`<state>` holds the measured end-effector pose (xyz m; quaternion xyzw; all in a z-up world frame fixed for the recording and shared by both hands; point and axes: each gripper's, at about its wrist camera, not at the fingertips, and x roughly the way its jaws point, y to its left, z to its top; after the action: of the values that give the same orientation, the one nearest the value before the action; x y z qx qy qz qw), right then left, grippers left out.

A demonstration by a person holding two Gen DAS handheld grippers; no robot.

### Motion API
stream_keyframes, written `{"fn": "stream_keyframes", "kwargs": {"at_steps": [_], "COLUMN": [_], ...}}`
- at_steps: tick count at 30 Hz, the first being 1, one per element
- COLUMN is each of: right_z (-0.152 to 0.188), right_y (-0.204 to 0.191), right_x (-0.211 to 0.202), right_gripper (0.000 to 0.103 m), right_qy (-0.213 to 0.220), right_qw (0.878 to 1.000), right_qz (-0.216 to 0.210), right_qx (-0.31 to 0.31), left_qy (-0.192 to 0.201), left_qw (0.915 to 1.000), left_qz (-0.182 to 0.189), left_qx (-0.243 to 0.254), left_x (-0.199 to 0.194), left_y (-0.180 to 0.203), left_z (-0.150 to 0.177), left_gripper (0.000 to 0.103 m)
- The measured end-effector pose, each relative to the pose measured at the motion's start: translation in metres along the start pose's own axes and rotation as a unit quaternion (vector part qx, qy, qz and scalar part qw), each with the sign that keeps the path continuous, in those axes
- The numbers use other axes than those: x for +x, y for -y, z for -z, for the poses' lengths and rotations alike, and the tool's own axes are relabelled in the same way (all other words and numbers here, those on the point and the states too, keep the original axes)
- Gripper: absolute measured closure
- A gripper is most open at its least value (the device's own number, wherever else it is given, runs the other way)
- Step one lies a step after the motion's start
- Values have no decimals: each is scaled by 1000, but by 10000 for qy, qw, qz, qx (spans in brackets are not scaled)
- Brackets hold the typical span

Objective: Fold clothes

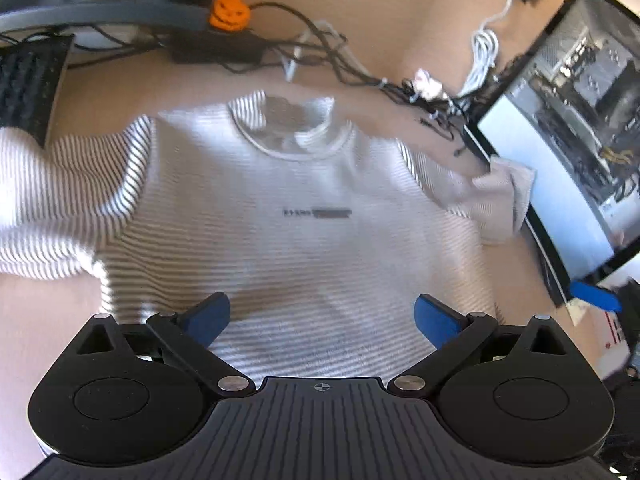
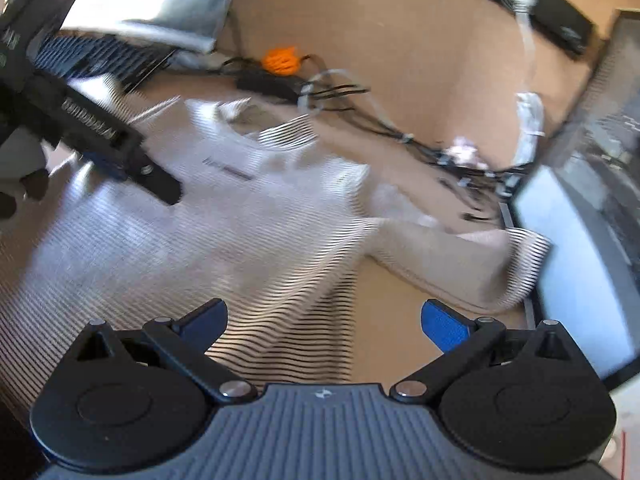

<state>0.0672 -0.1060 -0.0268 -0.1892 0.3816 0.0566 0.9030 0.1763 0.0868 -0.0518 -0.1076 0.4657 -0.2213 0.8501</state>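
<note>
A striped shirt (image 1: 288, 216) lies flat on a tan desk (image 1: 400, 40), front side up. Its neck hole points away, toward the back of the desk. A small line of dark print sits in the middle of the chest. One sleeve spreads out to the left. The other sleeve (image 1: 496, 200) goes to the right and is bunched up, touching the bottom edge of a monitor (image 1: 568, 128).

The left gripper (image 1: 322, 316) hangs over the lower part of the shirt. Its two blue fingers (image 1: 206, 318) are wide apart and hold nothing.

The right gripper (image 2: 324, 322) hangs over the right edge of the shirt, with the cloth under one finger and bare desk under the other. Its fingers (image 2: 444, 326) are wide apart too, and hold nothing. In the right wrist view the left gripper shows as a black shape at the upper left, above the shirt.

Behind the shirt lie black wires (image 1: 320, 56) and a small orange pumpkin (image 1: 230, 12). A keyboard (image 1: 28, 84) sits at the far left
</note>
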Motion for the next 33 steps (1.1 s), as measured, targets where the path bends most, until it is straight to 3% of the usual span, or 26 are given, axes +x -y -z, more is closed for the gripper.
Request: {"fn": "stream_keyframes", "kwargs": {"at_steps": [4, 11, 17, 21, 25, 29, 33], "right_z": [13, 23, -11, -22, -14, -6, -1], "right_y": [-9, 15, 28, 24, 11, 12, 13], "right_x": [15, 5, -3, 23, 45, 41, 38], "right_gripper": [0, 0, 0, 0, 0, 0, 0], "right_qy": [-389, -569, 65, -37, -415, -356, -328], "right_qw": [9989, 9967, 9969, 9983, 9987, 9985, 9982], "right_qz": [-79, -509, -552, -328, -208, -239, -252], "right_qx": [-258, 273, 549, 483, 218, 349, 428], "left_qy": [8, -163, -253, -262, -223, -189, -213], "left_qw": [10000, 9999, 9986, 9991, 9992, 9989, 9973], "left_qz": [-33, 0, -218, -280, -332, -430, -644], "left_qx": [76, -34, -411, -205, -11, -9, 294], "left_x": [-2, -9, -6, -4, -3, -3, 0], "left_y": [1, -1, 2, 6, 9, 12, 22], "left_z": [5, 11, 5, 7, 11, 13, 16], "left_gripper": [2, 0, 0, 0, 0, 0, 0]}}
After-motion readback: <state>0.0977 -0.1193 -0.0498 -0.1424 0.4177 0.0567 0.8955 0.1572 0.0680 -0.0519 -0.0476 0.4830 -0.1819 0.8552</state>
